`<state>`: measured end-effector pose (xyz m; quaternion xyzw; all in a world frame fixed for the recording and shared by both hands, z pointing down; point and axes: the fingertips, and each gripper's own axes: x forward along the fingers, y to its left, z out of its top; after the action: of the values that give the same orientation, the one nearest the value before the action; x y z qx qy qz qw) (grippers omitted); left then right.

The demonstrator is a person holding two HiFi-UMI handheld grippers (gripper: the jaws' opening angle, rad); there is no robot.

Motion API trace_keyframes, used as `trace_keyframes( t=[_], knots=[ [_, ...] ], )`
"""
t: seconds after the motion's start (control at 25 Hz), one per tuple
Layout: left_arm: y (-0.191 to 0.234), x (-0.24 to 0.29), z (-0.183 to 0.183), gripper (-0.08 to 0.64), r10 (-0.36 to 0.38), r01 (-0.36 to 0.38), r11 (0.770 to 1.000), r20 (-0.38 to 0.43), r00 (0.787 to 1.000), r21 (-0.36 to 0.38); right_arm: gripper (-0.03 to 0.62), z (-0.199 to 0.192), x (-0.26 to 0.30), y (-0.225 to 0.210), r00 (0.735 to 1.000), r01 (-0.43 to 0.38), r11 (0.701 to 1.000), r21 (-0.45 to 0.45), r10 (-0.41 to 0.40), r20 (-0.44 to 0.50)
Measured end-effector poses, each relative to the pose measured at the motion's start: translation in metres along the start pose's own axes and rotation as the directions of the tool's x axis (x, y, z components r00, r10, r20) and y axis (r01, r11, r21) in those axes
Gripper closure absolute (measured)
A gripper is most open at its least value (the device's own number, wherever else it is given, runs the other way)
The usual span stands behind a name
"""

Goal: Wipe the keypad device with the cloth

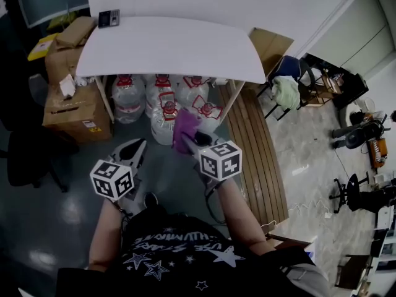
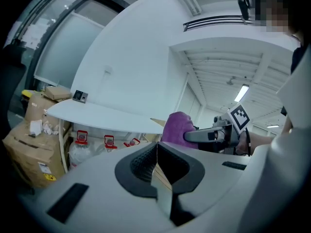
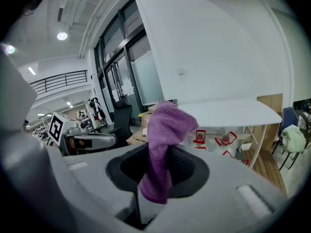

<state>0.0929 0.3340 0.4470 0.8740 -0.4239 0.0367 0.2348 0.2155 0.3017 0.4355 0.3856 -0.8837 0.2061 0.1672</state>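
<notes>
**Cloth in hand, keypad not yet reached**

We stand short of the white table [image 1: 167, 45], the biggest thing before us; its top is bare but for one item at the far left corner. Beside its left end sit stacked cardboard boxes [image 1: 77, 113]; under it a cluster of clear water jugs [image 1: 162, 101] with red handles and caps.

Nearer to us, both tools hang over the floor, well below and apart from the tabletop. The left gripper [image 1: 137, 146] has its jaws pressed together with nothing between them; the right gripper [image 1: 189, 142] is clamped on the purple cloth [image 3: 165, 130], which stands up out of the jaws in a soft bunch and hangs a little below them.

The keypad device [image 1: 109, 18], small and dark, lies flat at the table's far left corner, close to the wall and well apart from the cloth.

We judge this to be the approach: the cloth is gripped and wiping has not begun. The next move calls for carrying the right gripper forward and leftward across the table, then laying the bunched cloth on the device's face; the left gripper may be needed to steady the device, since it looks light enough to slide.

As for writing: each gripper's cube bears black-and-white square markers; the box stickers and jug labels are too small for us to read.
</notes>
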Motion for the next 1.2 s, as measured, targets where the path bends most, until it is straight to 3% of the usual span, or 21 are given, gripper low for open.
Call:
trace_keyframes(
  t=[0.36,0.72,1.2],
  knots=[
    [0.084,-0.009,0.023,0.551,0.003,-0.003,1.000,0.006,1.000,-0.028,0.495,0.029,0.067,0.011,0.998,0.044,0.998,0.034,-0.046,0.047],
    [0.122,-0.001,0.028,0.551,0.005,-0.006,0.998,-0.006,1.000,-0.061,0.495,0.030,0.101,0.004,0.997,0.074,0.997,0.037,-0.074,-0.008],
    [0.170,0.042,0.053,0.551,0.097,-0.098,0.994,-0.019,0.995,-0.043,0.495,0.066,0.177,-0.044,1.000,-0.021,0.999,0.048,0.020,0.010]
  ],
)
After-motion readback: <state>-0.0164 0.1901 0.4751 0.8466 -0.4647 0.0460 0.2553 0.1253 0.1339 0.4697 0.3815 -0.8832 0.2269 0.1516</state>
